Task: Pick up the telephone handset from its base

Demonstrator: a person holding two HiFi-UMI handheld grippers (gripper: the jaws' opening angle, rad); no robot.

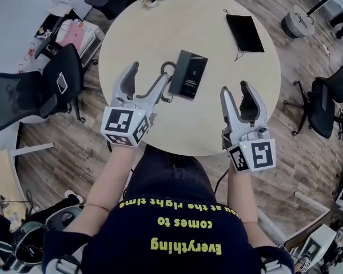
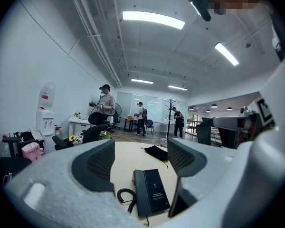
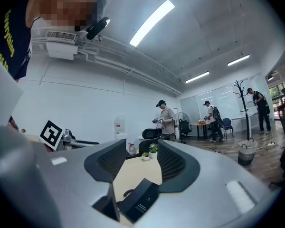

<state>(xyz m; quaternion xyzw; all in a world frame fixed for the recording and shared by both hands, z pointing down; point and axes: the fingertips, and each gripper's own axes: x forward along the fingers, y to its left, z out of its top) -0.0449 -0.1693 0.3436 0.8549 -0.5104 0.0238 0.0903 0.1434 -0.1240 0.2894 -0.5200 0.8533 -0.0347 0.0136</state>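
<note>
Black telephone handset [image 1: 176, 72] sits on its flat black base [image 1: 192, 76] mid round beige table [image 1: 217, 124]. Left gripper [image 1: 150, 72] hovers right by it, jaws wide apart, empty; right gripper [image 1: 235, 88] nearby, also spread and empty

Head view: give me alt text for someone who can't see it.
A black telephone lies on a round light table. The left gripper and right gripper, both open and empty, hover on its near side; a black pouch lies beyond.
</note>
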